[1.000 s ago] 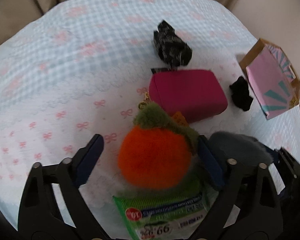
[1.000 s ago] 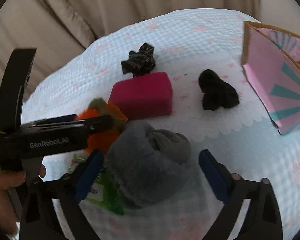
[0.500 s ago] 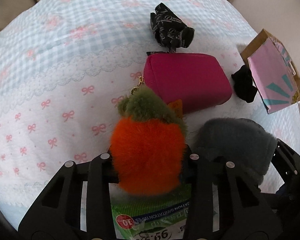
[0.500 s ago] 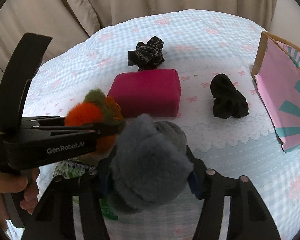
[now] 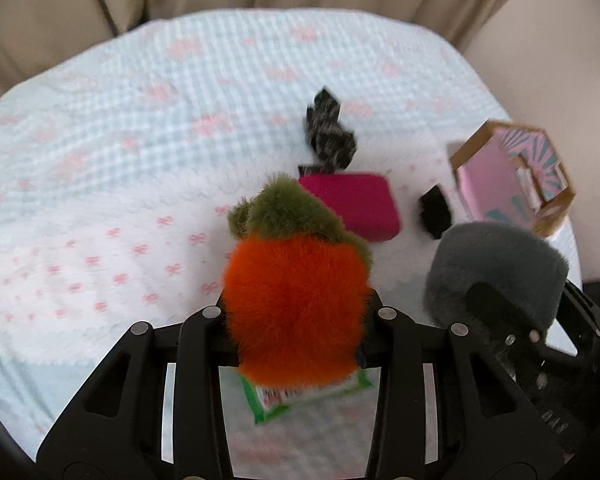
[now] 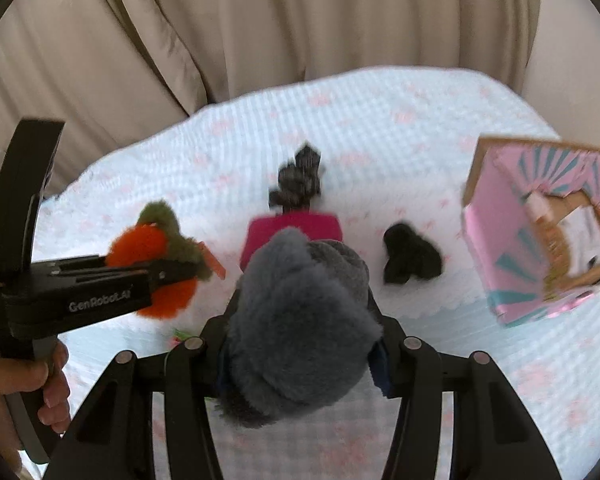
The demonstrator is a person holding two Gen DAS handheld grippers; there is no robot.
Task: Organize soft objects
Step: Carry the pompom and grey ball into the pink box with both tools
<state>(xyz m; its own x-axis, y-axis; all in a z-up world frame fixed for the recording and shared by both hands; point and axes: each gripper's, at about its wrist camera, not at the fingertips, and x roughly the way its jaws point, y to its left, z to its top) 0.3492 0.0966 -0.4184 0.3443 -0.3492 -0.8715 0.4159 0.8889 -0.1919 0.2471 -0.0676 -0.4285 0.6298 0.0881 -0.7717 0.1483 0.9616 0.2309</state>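
My left gripper [image 5: 296, 320] is shut on a fluffy orange plush with a green top [image 5: 296, 296] and holds it above the cloth; it also shows in the right wrist view [image 6: 148, 256]. My right gripper [image 6: 300, 344] is shut on a grey fuzzy soft item [image 6: 300, 320], lifted off the table; it shows in the left wrist view [image 5: 496, 272] too. A magenta pouch [image 5: 356, 204], a black patterned scrunchie [image 5: 328, 136] and a small black soft item [image 6: 410, 258] lie on the cloth beyond.
A pink and teal cardboard box [image 6: 540, 232] stands at the right edge of the table. A green wipes packet [image 5: 300, 396] lies under the left gripper. The checked blue cloth with pink bows [image 5: 140, 160] covers the table; beige curtains [image 6: 260, 32] hang behind.
Both grippers closed on their items, the left on the orange plush and the right on the grey item, then lifted them up off the cloth.
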